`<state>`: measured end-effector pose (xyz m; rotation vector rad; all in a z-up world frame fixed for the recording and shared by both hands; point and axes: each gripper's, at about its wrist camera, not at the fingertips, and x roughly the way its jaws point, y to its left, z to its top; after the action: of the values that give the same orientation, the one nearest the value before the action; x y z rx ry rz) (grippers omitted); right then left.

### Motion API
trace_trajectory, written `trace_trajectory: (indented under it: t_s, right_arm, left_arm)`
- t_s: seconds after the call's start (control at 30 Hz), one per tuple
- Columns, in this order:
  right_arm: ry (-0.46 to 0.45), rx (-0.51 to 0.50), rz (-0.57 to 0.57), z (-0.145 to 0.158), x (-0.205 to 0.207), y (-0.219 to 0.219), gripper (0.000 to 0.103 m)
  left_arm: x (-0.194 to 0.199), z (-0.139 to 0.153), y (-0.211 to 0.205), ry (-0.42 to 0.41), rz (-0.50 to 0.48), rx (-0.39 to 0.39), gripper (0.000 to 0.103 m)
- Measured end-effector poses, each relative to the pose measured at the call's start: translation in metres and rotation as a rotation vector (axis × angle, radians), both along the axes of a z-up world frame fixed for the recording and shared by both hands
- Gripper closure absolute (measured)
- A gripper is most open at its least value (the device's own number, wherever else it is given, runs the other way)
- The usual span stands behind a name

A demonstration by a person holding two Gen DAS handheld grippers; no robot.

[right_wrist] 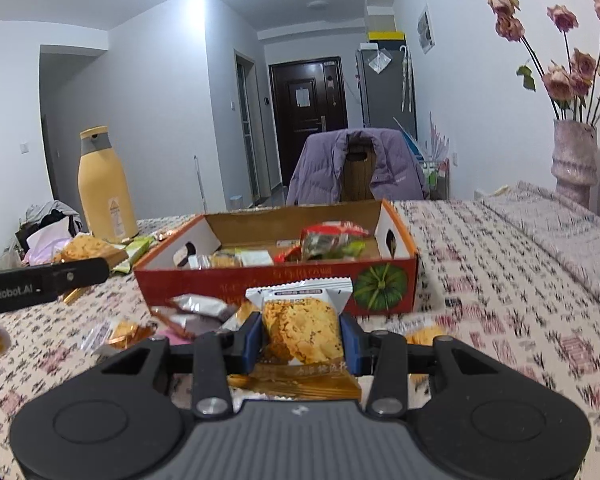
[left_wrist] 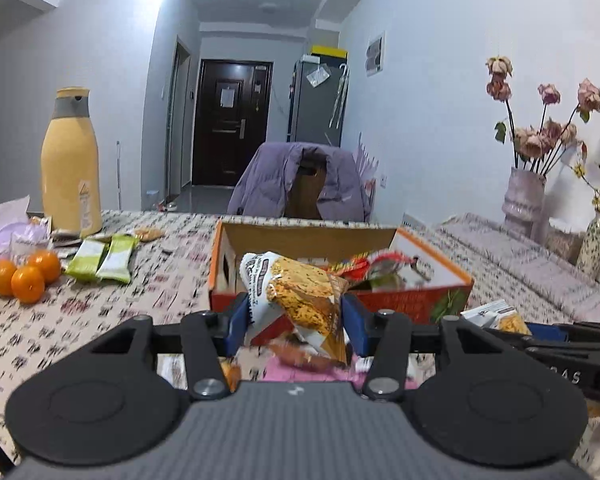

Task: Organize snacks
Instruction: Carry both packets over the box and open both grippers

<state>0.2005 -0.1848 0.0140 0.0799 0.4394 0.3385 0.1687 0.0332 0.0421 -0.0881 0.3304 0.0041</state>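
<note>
An open orange-red cardboard box (left_wrist: 404, 300) (right_wrist: 260, 284) sits mid-table with several snack packets inside. My left gripper (left_wrist: 296, 316) is shut on a cracker packet (left_wrist: 300, 296), held just in front of the box's near wall. My right gripper (right_wrist: 300, 340) is shut on a white-topped cracker packet (right_wrist: 300, 320), held above the table before the box. Loose snack packets (right_wrist: 196, 312) lie on the cloth in front of the box. The right gripper's packet also shows in the left wrist view (left_wrist: 496, 316).
Green snack packets (left_wrist: 102, 258), three oranges (left_wrist: 26, 276) and a tall yellow bottle (left_wrist: 70, 164) stand at the left. Vases of dried roses (left_wrist: 524, 196) (right_wrist: 574, 160) stand at the right. A chair with a purple jacket (right_wrist: 356, 168) is behind the table.
</note>
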Motion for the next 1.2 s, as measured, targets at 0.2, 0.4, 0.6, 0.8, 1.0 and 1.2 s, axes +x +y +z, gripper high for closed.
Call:
trace_trajectory:
  t_s: [0.2, 0.4, 0.6, 0.8, 1.0, 1.2]
  right_arm:
    - [-0.034, -0.007, -0.006, 0.014, 0.025, 0.006, 0.063]
    - [-0.081, -0.025, -0.005, 0.033, 0.056, 0.016, 0.063]
    - [-0.098, -0.025, 0.001, 0.049, 0.098, 0.03, 0.063]
    - [-0.098, -0.024, 0.003, 0.054, 0.135, 0.044, 0.063]
    - [-0.088, -0.045, -0.02, 0.036, 0.171, 0.059, 0.063]
    - [-0.058, -0.06, -0.02, 0.013, 0.181, 0.057, 0.063]
  left_arm:
    - [0.025, 0.011, -0.003, -0.023, 0.004, 0.0, 0.053]
    - [0.055, 0.024, -0.002, -0.042, 0.009, -0.012, 0.053]
    - [0.09, 0.034, -0.002, -0.054, 0.022, -0.019, 0.053]
    - [0.129, 0.035, 0.005, -0.043, 0.045, -0.041, 0.053]
    - [0.166, 0.017, 0.013, -0.011, 0.09, -0.067, 0.053]
    - [0.179, -0.006, 0.019, 0.036, 0.104, -0.041, 0.054]
